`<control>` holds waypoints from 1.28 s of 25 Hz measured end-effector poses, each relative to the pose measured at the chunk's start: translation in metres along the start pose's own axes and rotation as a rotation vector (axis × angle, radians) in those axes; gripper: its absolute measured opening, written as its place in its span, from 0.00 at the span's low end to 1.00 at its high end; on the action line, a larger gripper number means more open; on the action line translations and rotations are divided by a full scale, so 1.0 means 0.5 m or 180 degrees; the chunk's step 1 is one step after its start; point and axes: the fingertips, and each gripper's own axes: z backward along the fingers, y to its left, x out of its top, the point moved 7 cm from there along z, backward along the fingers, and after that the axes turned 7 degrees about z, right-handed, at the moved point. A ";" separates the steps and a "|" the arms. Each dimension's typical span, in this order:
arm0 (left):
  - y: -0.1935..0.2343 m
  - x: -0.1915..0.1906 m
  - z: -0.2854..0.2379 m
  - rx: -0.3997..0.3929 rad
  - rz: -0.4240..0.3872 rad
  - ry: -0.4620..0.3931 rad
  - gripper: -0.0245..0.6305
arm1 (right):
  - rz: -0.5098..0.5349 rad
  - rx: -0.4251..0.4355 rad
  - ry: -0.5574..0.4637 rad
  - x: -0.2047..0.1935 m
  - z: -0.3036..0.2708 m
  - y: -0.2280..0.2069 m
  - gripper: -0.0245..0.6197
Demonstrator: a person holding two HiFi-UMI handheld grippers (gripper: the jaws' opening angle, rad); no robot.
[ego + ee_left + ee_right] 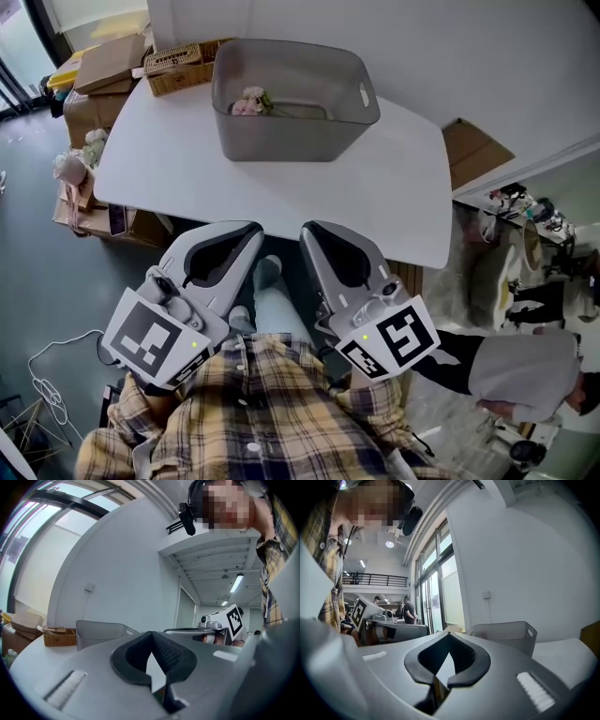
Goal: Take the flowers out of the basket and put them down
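Two grippers hang low at 6 o'clock, tucked against the plaid shirt short of the table's near edge; I read that as a rest pose, the reach not yet begun. My left gripper [246, 232] has its jaws pressed together on nothing, and my right gripper [314, 232] likewise. Across the white table [375, 187], at 12 o'clock, the grey plastic basket [291, 131] holds the pink flowers [251, 101] in its left corner.
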 end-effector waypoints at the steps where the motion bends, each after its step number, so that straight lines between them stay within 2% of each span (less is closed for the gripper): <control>1: 0.009 0.002 -0.008 0.0014 -0.0004 -0.0007 0.06 | 0.0004 0.0015 -0.0002 0.000 -0.010 -0.010 0.05; 10: 0.111 0.040 -0.112 0.0171 -0.0020 -0.0068 0.06 | 0.0031 0.0158 -0.0061 0.021 -0.128 -0.129 0.05; 24: 0.228 0.108 -0.299 0.0314 -0.0016 -0.0137 0.06 | 0.0157 0.0248 -0.0026 0.067 -0.250 -0.340 0.05; 32: 0.272 0.127 -0.359 0.0372 -0.0007 -0.0093 0.06 | 0.0202 0.0343 0.0008 0.084 -0.299 -0.403 0.05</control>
